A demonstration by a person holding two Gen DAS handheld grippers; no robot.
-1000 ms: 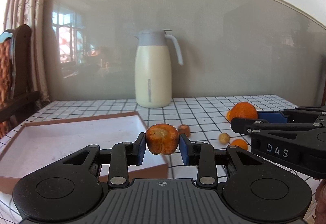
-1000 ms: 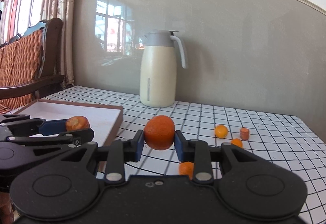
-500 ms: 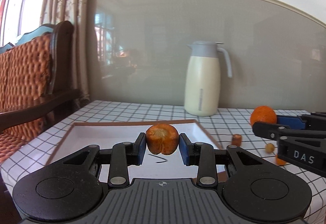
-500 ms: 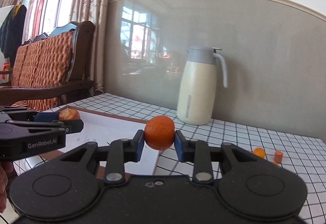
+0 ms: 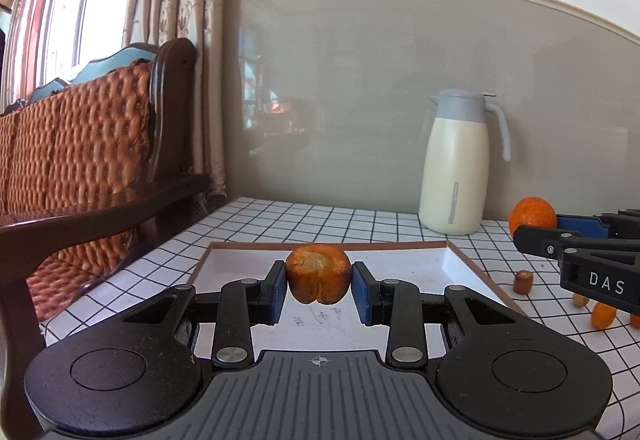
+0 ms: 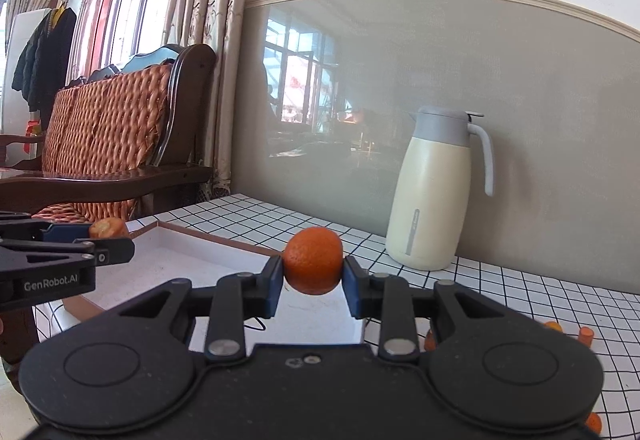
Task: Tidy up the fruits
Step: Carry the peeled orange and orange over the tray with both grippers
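My left gripper [image 5: 319,285] is shut on a brownish-orange fruit [image 5: 318,273] with a rough pale top, held above the white tray [image 5: 452,260] with a brown rim. My right gripper [image 6: 313,275] is shut on a round orange [image 6: 313,260], hovering over the near right corner of the same tray [image 6: 180,256]. In the left wrist view the right gripper with its orange [image 5: 532,215] shows at the right edge. The right wrist view has the left gripper with its fruit [image 6: 107,229] at the left edge. Small loose fruits [image 5: 602,315] lie on the checked tablecloth right of the tray.
A cream thermos jug [image 5: 460,168] with a grey lid stands by the grey wall behind the tray. A wooden chair with an orange woven cushion [image 5: 80,136] sits left of the table. Small orange pieces [image 6: 586,335] lie on the cloth at the right.
Both grippers have swung left with their fruits still gripped. The tray now lies straight under and ahead of them, and the jug has slid to the right in both views.
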